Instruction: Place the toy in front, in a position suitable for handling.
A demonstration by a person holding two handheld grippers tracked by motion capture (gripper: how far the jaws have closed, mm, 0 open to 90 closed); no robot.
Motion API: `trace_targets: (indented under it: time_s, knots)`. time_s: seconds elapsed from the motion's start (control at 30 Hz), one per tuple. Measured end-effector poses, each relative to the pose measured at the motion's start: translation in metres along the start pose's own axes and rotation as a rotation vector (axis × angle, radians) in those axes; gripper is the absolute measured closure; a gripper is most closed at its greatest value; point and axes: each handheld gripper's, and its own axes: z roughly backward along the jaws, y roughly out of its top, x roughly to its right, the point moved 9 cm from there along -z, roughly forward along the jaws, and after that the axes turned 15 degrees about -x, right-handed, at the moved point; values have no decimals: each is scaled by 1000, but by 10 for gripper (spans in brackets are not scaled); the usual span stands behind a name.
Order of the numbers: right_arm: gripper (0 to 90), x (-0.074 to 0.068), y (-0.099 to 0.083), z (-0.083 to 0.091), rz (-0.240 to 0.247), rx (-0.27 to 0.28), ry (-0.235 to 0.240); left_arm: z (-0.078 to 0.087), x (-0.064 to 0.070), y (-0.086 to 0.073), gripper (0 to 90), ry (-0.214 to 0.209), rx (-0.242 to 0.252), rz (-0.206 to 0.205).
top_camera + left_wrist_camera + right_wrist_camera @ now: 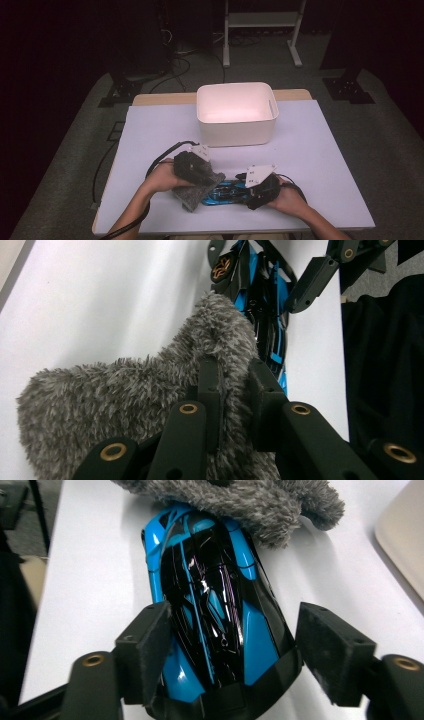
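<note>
Grey carpet floor (75, 145) surrounds the white table (310, 165); a white shelf frame (262, 30) stands top centre, dark room beyond.

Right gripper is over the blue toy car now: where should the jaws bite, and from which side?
Grip the blue toy car across its body, one jaw on each flank, coming from its uncovered end where the right gripper already straddles it. The grey fluffy cloth overlaps the far end, and the car narrows there.

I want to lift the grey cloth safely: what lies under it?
The fuzzy grey cloth drapes over one end of the blue-and-black toy car; that end is hidden. Elsewhere it rests on the white table.
</note>
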Motion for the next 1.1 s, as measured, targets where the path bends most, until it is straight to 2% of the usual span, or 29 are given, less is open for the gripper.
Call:
trace_targets:
  time_s: [0.13,0.2,0.3,0.47,0.5,0.63,0.73,0.8,0.87,0.9,0.93,0.97,1.03,1.1]
  knots:
    - [244,0,3,1,-25,1,69,4,9,0,797,-17,23,-22]
    - [227,-1,3,0,-34,-18,84,6,16,-1,799,-23,32,-34]
    - [224,-2,4,-1,-29,-25,110,7,27,-1,800,-34,38,-52]
    - [231,-11,7,-8,-19,-52,197,7,40,-1,800,-41,30,-81]
    - [231,-11,7,-8,-19,-52,197,7,41,-2,800,-43,25,-88]
    - [319,-20,9,-13,6,-61,244,6,46,-1,801,-37,22,-99]
    - [491,-28,10,-16,42,-61,285,7,46,-2,804,-20,25,-105]
    - [531,-31,9,-16,53,-64,296,7,47,-2,807,-24,35,-105]
    - [555,-32,8,-16,70,-58,281,10,45,-2,808,-6,40,-104]
    - [556,-32,8,-16,71,-54,261,11,44,-2,809,2,45,-100]
    - [557,-29,8,-16,81,-54,221,16,42,-2,810,21,47,-97]
    - [557,-29,8,-16,81,-54,221,16,42,-2,810,21,47,-97]
    - [557,-20,8,-16,101,-62,185,24,36,-2,810,68,37,-94]
    - [556,-17,7,-16,98,-63,186,29,30,-4,810,113,15,-84]
